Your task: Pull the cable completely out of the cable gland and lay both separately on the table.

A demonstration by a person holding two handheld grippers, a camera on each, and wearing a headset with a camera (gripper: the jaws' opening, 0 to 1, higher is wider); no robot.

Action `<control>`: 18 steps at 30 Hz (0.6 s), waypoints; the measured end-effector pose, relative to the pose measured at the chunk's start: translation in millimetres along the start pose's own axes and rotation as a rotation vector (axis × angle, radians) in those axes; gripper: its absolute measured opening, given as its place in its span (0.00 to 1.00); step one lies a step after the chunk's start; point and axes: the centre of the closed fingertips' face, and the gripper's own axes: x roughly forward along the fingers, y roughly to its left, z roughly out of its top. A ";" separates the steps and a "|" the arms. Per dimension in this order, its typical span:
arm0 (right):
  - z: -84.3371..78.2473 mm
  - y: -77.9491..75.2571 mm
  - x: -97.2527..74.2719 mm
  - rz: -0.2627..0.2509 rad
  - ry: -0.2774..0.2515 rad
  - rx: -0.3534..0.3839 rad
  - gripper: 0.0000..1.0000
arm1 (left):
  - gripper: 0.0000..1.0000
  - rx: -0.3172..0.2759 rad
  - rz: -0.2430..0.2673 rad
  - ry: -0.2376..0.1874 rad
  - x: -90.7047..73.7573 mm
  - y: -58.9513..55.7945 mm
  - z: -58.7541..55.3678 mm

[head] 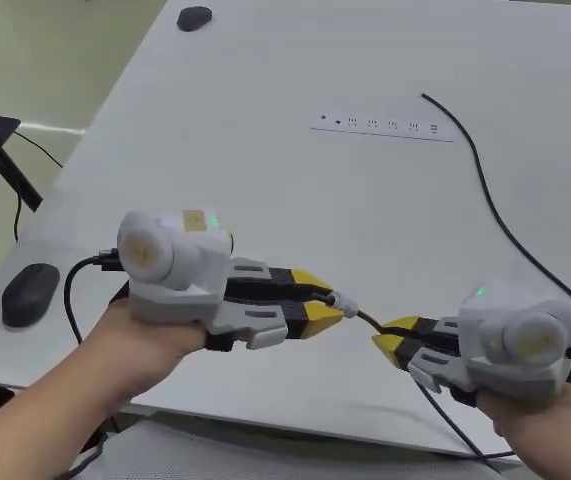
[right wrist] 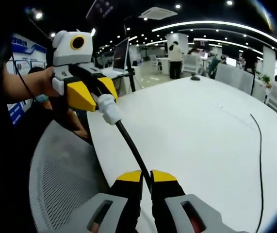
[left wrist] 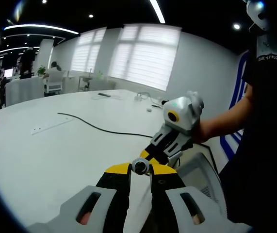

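Most of the cable gland [head: 344, 302] was buried between the left gripper [head: 334, 300]'s yellow jaws, just its pale tip poking out. From that gripper's own camera it sat end-on, blocking the cable [head: 367, 319] right behind it. Under the right gripper [head: 386, 336] a dark lead [head: 452, 424] ran off the bottom edge; couldn't tell if it was the same cable. Print on the socket strip [head: 385, 126], far ahead of both grippers, was too tiny to read.

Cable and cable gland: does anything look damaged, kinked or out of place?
Nothing stands out. The cable gland sits in the left gripper, and the cable runs straight, without kinks, to the right gripper, which is shut on it.
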 end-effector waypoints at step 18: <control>-24.6 -10.0 -3.5 -0.008 0.049 0.069 0.00 | 0.15 -0.017 0.021 -0.015 -0.6 8.2 1.3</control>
